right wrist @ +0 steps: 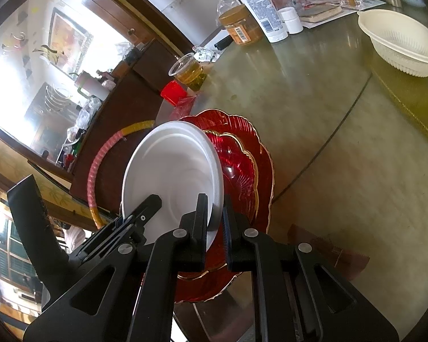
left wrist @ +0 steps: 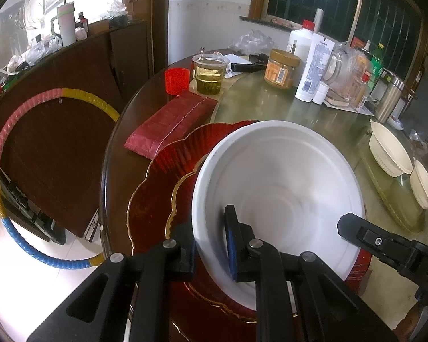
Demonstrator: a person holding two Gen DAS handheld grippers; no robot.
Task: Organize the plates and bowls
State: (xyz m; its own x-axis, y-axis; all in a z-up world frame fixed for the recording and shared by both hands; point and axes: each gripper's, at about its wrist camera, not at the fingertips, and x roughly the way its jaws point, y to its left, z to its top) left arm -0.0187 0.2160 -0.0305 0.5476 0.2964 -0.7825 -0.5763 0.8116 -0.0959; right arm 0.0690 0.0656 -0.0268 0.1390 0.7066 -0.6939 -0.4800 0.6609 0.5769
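Observation:
A white plate is held tilted above two stacked red gold-rimmed plates at the table's near edge. My left gripper is shut on the white plate's near rim. My right gripper is shut on the opposite rim of the same white plate; its tip shows in the left wrist view. The red plates lie under it. Two cream bowls stand on the glass turntable to the right; one shows in the right wrist view.
A red packet, a red cup and a cup of tea stand behind the plates. A peanut butter jar, lotion tube, bottles and a steel flask crowd the far side. A hoop leans on the cabinet at left.

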